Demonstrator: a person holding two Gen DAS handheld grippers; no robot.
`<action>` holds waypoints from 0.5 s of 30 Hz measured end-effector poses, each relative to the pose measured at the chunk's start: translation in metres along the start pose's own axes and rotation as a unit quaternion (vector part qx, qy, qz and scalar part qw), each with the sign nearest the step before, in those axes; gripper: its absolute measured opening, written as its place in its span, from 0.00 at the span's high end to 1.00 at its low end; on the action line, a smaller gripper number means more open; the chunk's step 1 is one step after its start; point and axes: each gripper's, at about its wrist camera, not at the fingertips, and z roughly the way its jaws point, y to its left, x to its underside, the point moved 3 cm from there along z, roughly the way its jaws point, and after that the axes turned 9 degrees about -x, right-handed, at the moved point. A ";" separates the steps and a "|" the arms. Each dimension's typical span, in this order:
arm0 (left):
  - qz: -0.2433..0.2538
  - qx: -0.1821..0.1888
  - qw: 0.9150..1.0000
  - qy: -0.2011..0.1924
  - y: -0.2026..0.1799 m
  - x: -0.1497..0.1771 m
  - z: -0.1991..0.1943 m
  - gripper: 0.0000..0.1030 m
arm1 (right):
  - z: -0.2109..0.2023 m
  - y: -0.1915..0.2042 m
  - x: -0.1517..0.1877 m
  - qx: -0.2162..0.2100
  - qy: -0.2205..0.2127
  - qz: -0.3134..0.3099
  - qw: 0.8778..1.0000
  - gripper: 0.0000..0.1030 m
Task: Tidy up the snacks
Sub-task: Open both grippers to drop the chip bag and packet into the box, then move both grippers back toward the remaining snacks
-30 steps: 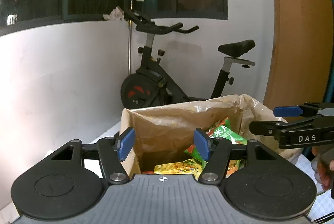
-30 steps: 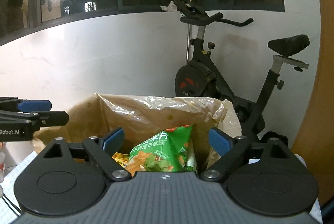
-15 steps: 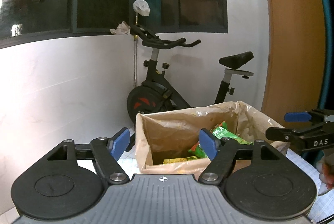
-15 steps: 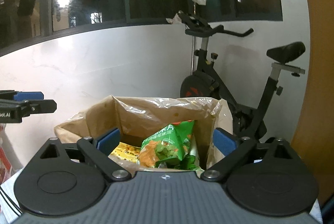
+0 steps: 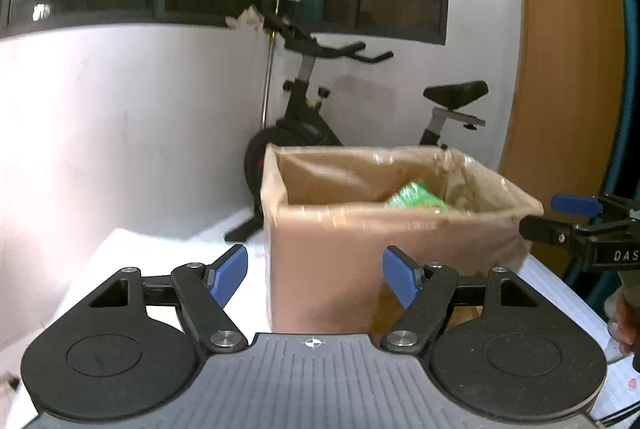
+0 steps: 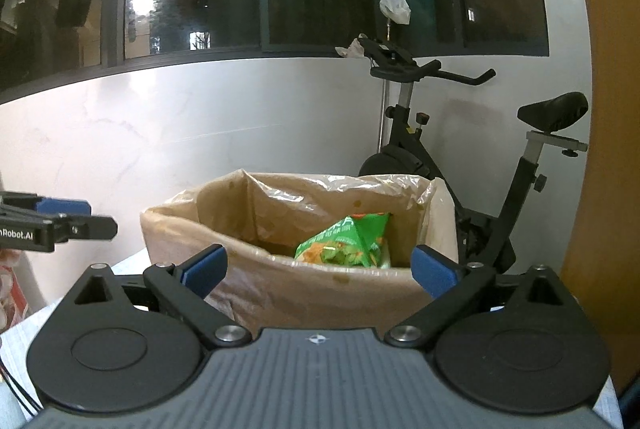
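Note:
A brown cardboard box [image 5: 340, 249] lined with clear plastic stands on the white table; it also shows in the right wrist view [image 6: 304, 289]. A green snack bag [image 6: 348, 241] stands up inside it, and its top shows in the left wrist view [image 5: 416, 197]. My left gripper [image 5: 314, 275] is open and empty, just in front of the box. My right gripper [image 6: 320, 267] is open and empty, also in front of the box. The right gripper shows at the right edge of the left wrist view [image 5: 580, 225]; the left gripper shows at the left edge of the right wrist view [image 6: 56, 225].
A black exercise bike [image 6: 460, 157] stands behind the table against the white wall. A dark window runs above the wall. An orange panel [image 5: 560, 49] is on the right. The white table [image 5: 120, 257] extends left of the box.
Both grippers have pulled back and up from the box, which now looks smaller and farther away. The yellow snack bag inside has dropped out of sight. Both stay open.

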 end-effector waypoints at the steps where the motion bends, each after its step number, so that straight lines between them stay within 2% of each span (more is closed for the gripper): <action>1: -0.004 0.003 1.000 0.008 0.001 0.005 0.000 0.26 | -0.002 0.001 0.003 0.001 0.000 -0.003 1.000 0.02; 9: -0.021 0.021 0.997 0.067 0.000 0.051 0.013 0.27 | -0.008 0.000 0.033 0.001 0.023 0.015 1.000 0.03; 15: 0.025 0.046 0.994 0.101 -0.013 0.082 0.031 0.27 | -0.003 -0.006 0.066 0.007 0.061 0.048 0.997 0.04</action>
